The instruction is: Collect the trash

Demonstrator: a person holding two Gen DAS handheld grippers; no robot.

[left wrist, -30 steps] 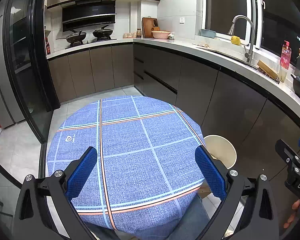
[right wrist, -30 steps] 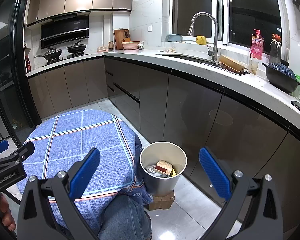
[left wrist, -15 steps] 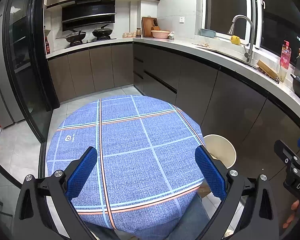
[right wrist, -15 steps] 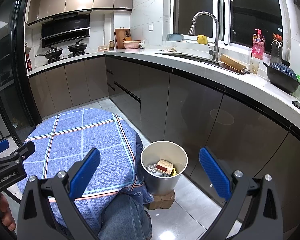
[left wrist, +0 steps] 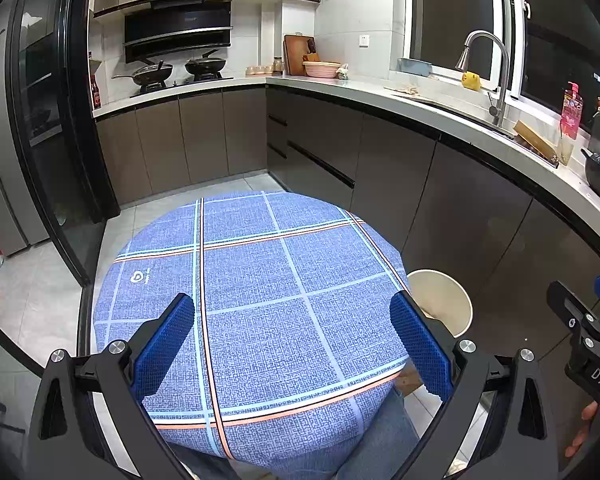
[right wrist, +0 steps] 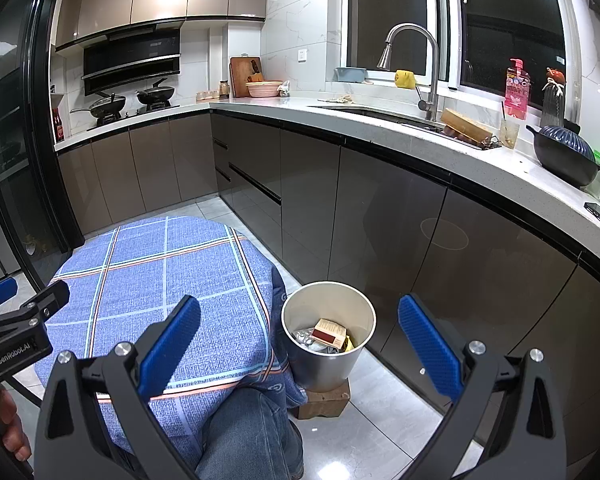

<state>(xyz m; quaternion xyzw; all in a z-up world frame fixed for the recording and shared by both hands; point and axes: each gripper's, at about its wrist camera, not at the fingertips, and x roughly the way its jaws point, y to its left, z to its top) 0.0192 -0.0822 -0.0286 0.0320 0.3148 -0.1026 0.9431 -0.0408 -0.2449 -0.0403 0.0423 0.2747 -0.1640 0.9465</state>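
Left wrist: blue plaid tablecloth (left wrist: pixel 260 288) bare; kitchen counter (left wrist: pixel 440 116) behind.

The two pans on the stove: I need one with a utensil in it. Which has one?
The left pan: a handle sticks up from inside it. The right pan shows only its own handle.

Bin (right wrist: pixel 328 344) mouth open above; table (right wrist: pixel 172 280) edge crowds its left.

**Both grippers held wide, nothing gripped**

The left gripper (left wrist: pixel 292 340) has its blue-padded jaws spread far apart, gripping nothing. The right gripper (right wrist: pixel 300 340) is equally wide, level beside it. A hand (right wrist: pixel 14 428) grips the left handle; fingertips (left wrist: pixel 582 430), probably the right hand's, show at the frame edge.
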